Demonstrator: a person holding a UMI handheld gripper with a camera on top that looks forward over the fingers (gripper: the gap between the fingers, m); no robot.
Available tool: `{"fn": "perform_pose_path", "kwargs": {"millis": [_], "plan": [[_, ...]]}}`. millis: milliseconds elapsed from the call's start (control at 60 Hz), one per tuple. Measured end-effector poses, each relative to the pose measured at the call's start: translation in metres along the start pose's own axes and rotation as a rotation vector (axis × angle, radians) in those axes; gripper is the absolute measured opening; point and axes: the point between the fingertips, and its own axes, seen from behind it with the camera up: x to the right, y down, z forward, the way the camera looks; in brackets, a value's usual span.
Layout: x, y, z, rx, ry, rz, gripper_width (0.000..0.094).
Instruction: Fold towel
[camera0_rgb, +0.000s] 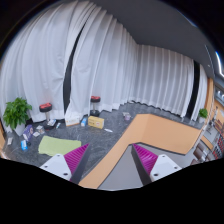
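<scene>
White pleated curtains (100, 60) run across the whole back of the room, with a dark gap between two panels.

A curved tan laminate tabletop (150, 135) sweeps from beyond the right finger toward the far right. A grey floor or lower surface lies between it and the clutter on the left.

A flat pale-green rectangular cloth (58, 146), taken to be the towel, lies spread out ahead and to the left of the gripper (112, 158), just beyond the left finger's magenta pad (74, 158). Its long axis appears to run left-right, slightly skewed. It looks unfolded, so the fold is judged not yet begun.

Relation governing the next move: the towel is off to the left, not between the fingers. The gripper would need to swing left and forward to reach its near edge.

Gripper state: released. The two white fingers stand wide apart, the right pad (146, 157) well clear of the left one, with nothing between them.

Smaller items:
- green leafy potted plant (17, 110), far left
- two dark red-topped stools or stands (46, 108) behind the towel
- small yellow box-like object (96, 122)

Containers: none can be made out, and the scattered small items are too small to identify.
</scene>
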Motion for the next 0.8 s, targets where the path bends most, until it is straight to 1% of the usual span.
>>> {"fn": "perform_pose_path", "kwargs": {"millis": [167,217,333,433,517,650,733,800], "plan": [[-0.001,0.014,0.005,-0.003,-0.020,0.028,0.0850],[0.002,0.026,0.004,-0.007,-0.025,0.034,0.0854],[-0.008,0.062,0.013,-0.048,-0.040,0.049,0.0852],[-0.037,0.106,0.023,-0.104,-0.070,0.041,0.0849],[-0.084,0.142,0.029,-0.152,-0.123,0.027,0.0846],[-0.193,0.186,0.038,-0.205,-0.250,-0.016,0.0846],[-0.275,0.198,0.047,-0.217,-0.341,-0.031,0.0846],[-0.341,0.197,0.060,-0.217,-0.400,-0.041,0.0849]]}}
